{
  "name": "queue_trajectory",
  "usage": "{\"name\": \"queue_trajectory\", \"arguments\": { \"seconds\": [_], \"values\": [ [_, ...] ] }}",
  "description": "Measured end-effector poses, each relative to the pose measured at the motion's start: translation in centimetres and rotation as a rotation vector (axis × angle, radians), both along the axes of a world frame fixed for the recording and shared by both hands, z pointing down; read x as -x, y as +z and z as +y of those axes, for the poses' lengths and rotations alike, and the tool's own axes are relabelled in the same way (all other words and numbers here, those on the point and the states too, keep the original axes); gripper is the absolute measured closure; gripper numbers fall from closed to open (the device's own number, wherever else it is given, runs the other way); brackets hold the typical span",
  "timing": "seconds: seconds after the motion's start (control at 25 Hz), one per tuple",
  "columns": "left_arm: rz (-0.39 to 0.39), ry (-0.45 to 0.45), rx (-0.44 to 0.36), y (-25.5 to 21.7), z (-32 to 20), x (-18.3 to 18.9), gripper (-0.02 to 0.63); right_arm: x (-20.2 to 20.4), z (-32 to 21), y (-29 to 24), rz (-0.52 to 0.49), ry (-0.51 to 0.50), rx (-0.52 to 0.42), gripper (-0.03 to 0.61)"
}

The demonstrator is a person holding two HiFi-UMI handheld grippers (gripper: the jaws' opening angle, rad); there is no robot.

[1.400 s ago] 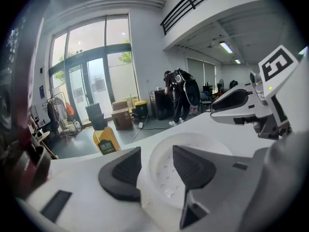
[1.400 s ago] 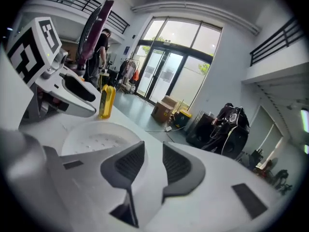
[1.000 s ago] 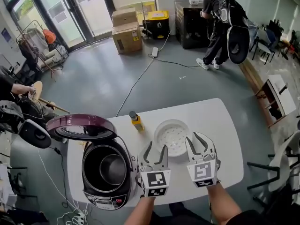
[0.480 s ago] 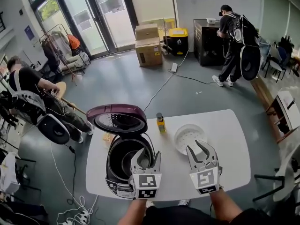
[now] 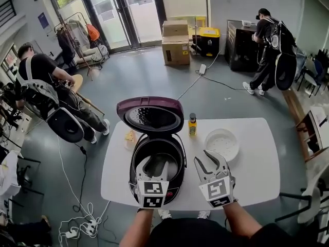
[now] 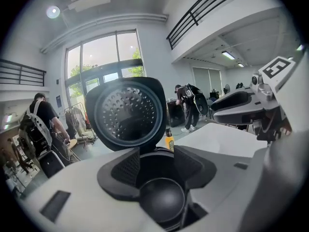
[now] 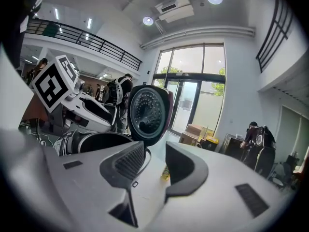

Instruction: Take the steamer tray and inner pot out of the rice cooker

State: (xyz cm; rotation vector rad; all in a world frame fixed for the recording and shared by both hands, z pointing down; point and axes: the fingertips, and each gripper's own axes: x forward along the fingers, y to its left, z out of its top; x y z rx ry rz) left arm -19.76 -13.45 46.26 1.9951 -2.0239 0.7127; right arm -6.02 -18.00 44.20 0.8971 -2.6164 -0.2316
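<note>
A white surface [image 5: 257, 161] fills the lower half of the head view, with grey floor around it. A dark rice cooker [image 5: 181, 156] stands on the left part of that surface and serves as the reference point here. Its maroon lid [image 5: 150, 115] is swung fully up at the cooker's far side, with its perforated inner face showing. The black inner pot [image 5: 163, 149] sits down inside the cooker. The white steamer tray [image 5: 221, 144], a shallow round dish dotted with holes, rests on the surface to the right of the cooker, well apart from it.

The left tongs [image 5: 156, 163] hang over the cooker's near rim and point into the opening. They are spread partway and pinch nothing (their own view shows only the pot's dark bottom through the gap). The right tongs [image 5: 208, 159] are just right of the cooker, above bare surface, nearer the person than the tray. They are spread by a narrow gap and are likewise empty. A small yellow bottle [image 5: 192, 125] with a dark cap stands upright just beyond the cooker's right side, close to the lid.
</note>
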Motion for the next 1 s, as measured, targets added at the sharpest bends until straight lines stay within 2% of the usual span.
{"name": "queue_trajectory", "arguments": {
  "seconds": [0.28,0.4,0.48,0.56,0.72,0.8,0.88,1.0],
  "values": [
    [0.061,-0.051,0.036,1.5,1.9,5.9,0.393,3.7,1.1,1.9,0.033,-0.026,0.078,0.448],
    [0.156,-0.06,0.059,2.6,2.5,7.7,0.368,4.7,1.4,2.9,-0.011,-0.031,0.199,0.446],
    [0.236,-0.067,0.079,3.4,3.0,9.1,0.34,5.2,1.5,3.7,-0.077,-0.035,0.321,0.426],
    [0.351,-0.072,0.104,4.3,3.5,10.7,0.317,5.7,1.7,4.7,-0.176,-0.047,0.497,0.409],
    [0.684,-0.072,0.158,6.1,4.4,13.4,0.285,6.0,2.0,6.4,-0.408,-0.029,0.892,0.391],
    [0.812,-0.065,0.195,6.8,4.8,14.5,0.281,6.2,2.1,7.4,-0.5,-0.005,1.062,0.388],
    [0.916,-0.057,0.232,7.5,5.1,15.2,0.284,6.3,2.3,8.3,-0.563,0.021,1.194,0.387],
    [1.098,-0.028,0.262,7.7,5.2,15.3,0.285,6.6,2.4,9.4,-0.632,0.051,1.333,0.385]
  ]
}}
